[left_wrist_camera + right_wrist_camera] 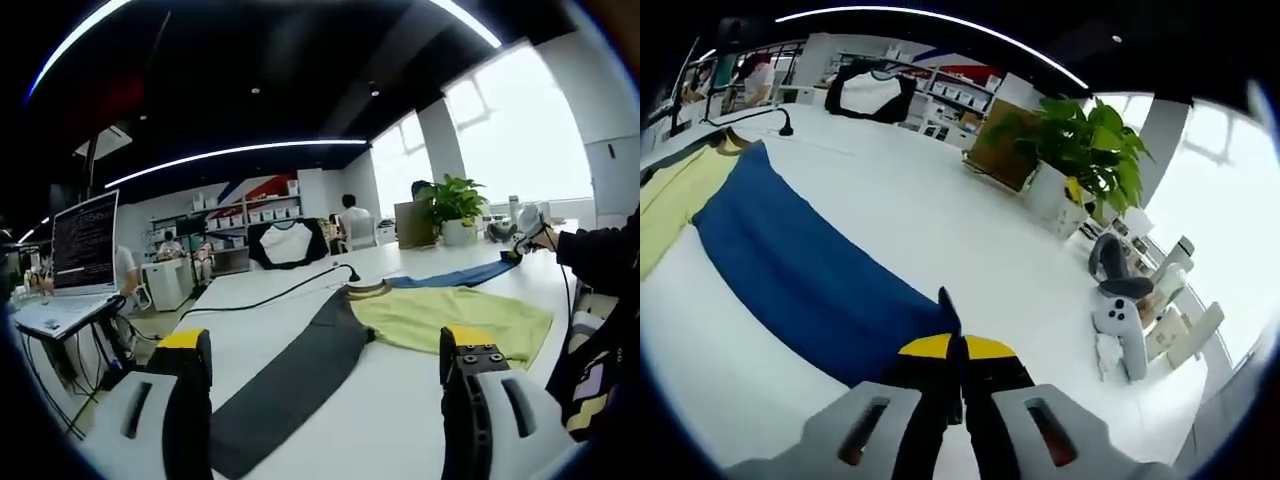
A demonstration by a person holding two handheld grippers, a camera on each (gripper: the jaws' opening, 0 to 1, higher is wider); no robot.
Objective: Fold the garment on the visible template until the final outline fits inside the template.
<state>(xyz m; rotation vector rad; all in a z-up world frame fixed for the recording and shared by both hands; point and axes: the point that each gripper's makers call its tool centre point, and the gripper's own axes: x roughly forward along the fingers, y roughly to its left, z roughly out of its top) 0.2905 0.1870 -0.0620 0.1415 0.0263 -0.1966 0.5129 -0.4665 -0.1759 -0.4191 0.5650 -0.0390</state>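
Garment: yellow cloth shirt [450, 318] with one blue, one dark grey sleeve, spread flat on white table [380, 420]
Left gripper [325, 375]: jaws wide apart, empty
Right gripper [958, 350]: jaws pinched on blue sleeve [805, 270] end, near table edge

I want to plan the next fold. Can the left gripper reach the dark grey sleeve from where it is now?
Probably yes. The left gripper is open and the dark grey sleeve lies flat on the white table between its jaws, with nothing in the way.

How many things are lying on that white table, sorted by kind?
Garments: 1, a shirt with a yellow body, dark sleeve and blue sleeve
Potted plants: 1
Cardboard boxes: 1
White handheld controllers: 1
Black cables: 1
Total: 5 that I can make out; the small items by the window are too blurred to count.
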